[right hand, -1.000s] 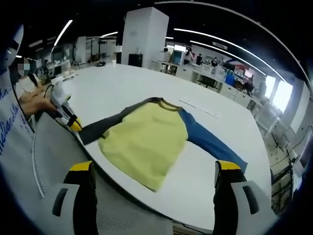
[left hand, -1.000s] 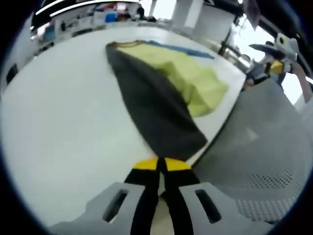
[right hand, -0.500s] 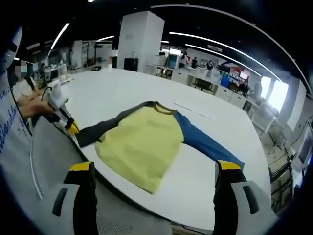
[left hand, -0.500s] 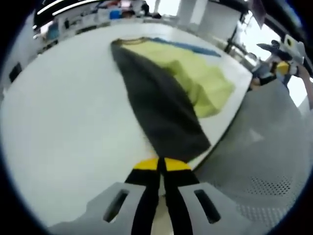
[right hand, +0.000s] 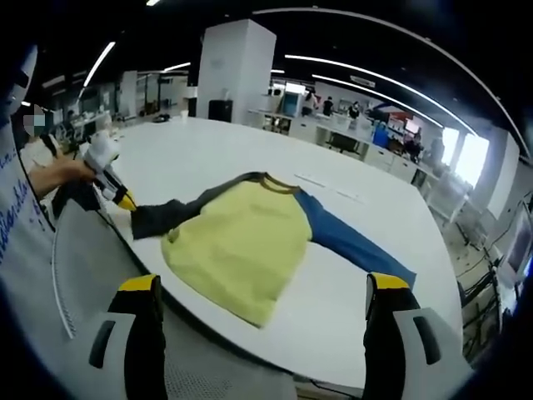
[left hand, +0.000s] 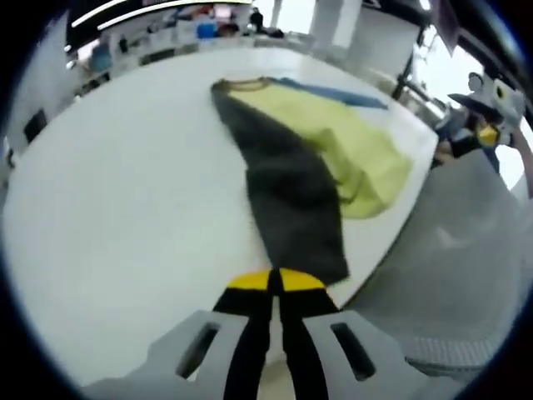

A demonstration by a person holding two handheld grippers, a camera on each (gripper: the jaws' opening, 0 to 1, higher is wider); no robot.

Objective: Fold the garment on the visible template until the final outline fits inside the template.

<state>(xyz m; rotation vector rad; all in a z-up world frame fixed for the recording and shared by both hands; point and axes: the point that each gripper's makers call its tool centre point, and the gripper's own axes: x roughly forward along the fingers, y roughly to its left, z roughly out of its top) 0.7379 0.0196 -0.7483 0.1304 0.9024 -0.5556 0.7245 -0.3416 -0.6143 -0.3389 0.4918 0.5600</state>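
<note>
A long-sleeved shirt lies flat on the white table (right hand: 208, 150). It has a yellow body (right hand: 241, 246), a dark grey sleeve (right hand: 171, 217) and a blue sleeve (right hand: 350, 242). My left gripper (left hand: 271, 282) is shut on the cuff end of the grey sleeve (left hand: 291, 200), which runs away from the jaws to the collar. Beside that sleeve lies the yellow body (left hand: 350, 142), with the blue sleeve (left hand: 333, 90) beyond it. In the right gripper view the left gripper (right hand: 117, 193) shows in a person's hand at the table's edge. My right gripper (right hand: 262, 287) hangs open over the near table edge, holding nothing.
A grey mesh chair back (right hand: 92, 283) stands against the near table edge, also seen as the chair (left hand: 450, 275). The table runs wide and bare to the left of the shirt (left hand: 108, 183). Desks, screens and a white pillar (right hand: 237, 67) fill the room behind.
The left gripper has drawn the grey sleeve's cuff in from the table edge toward the shirt body, so the sleeve lies shorter and slacker. The right gripper stays open and nearly still.
</note>
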